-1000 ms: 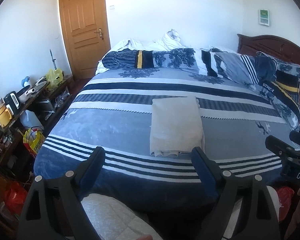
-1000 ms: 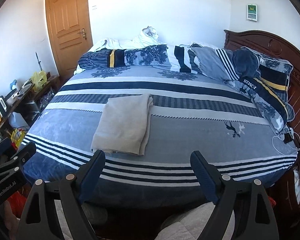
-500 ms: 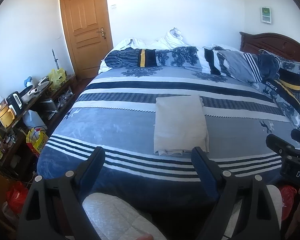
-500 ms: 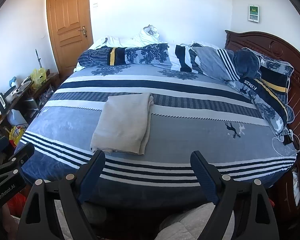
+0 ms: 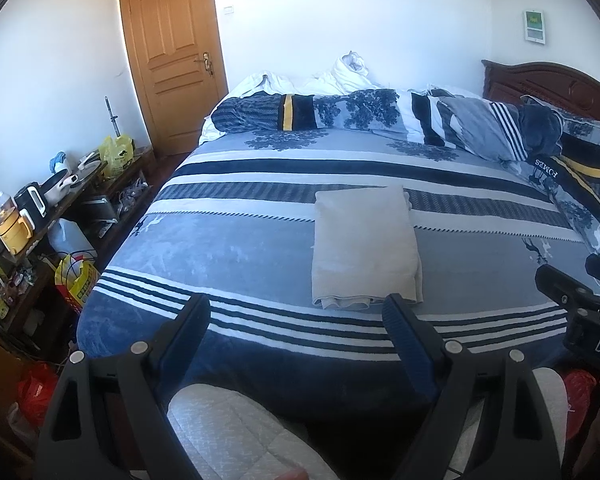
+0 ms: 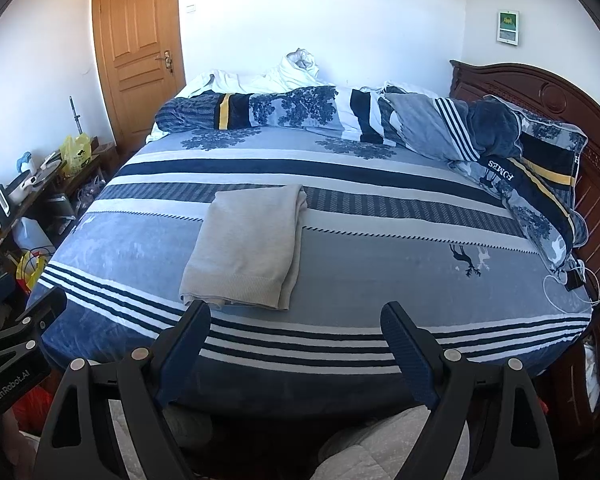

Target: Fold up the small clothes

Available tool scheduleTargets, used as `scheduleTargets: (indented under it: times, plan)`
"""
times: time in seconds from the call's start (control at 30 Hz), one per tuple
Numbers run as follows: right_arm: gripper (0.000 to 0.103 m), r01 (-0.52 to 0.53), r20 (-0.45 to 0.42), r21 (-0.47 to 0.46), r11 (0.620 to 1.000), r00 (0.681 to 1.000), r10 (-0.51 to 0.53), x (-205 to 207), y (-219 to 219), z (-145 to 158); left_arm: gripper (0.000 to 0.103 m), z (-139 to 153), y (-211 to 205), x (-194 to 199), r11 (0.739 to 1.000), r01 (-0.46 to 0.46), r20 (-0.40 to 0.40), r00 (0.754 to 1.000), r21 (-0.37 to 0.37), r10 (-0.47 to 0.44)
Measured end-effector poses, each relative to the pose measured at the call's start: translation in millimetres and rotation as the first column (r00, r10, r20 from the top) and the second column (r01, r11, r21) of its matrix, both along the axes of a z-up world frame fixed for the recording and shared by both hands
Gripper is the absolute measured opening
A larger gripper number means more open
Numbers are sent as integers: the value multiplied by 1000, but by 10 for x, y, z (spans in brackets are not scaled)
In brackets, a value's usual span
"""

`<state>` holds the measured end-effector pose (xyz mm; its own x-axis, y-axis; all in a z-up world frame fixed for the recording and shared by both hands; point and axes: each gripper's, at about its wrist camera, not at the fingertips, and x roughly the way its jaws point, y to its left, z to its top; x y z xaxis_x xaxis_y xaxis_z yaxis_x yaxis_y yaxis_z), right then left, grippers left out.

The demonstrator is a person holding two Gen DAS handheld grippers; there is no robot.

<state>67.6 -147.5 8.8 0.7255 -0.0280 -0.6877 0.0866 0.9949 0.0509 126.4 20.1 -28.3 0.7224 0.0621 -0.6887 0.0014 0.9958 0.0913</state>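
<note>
I see the folded beige garment [image 5: 364, 246] lying flat on the striped bed [image 5: 236, 248], near its foot edge, its long axis running from that edge toward the rolled duvet [image 5: 340, 112] and pillows [image 6: 540, 160] at the far side, with nothing lying between it and me. My left gripper [image 5: 296, 320] and right gripper [image 6: 296, 320] both hover off the foot edge, jaws spread wide and empty. The cluttered shelf [image 5: 40, 216] by the door [image 5: 172, 52] is hard to make out.
</note>
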Motion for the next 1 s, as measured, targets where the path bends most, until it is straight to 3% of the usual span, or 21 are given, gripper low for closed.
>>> scheduleTargets:
  times: [1.0]
  plan:
    - [90, -1, 3, -14, 1000, 1000, 1, 26, 42, 52, 87, -3, -24, -17, 1000, 2, 0, 1000, 3, -2]
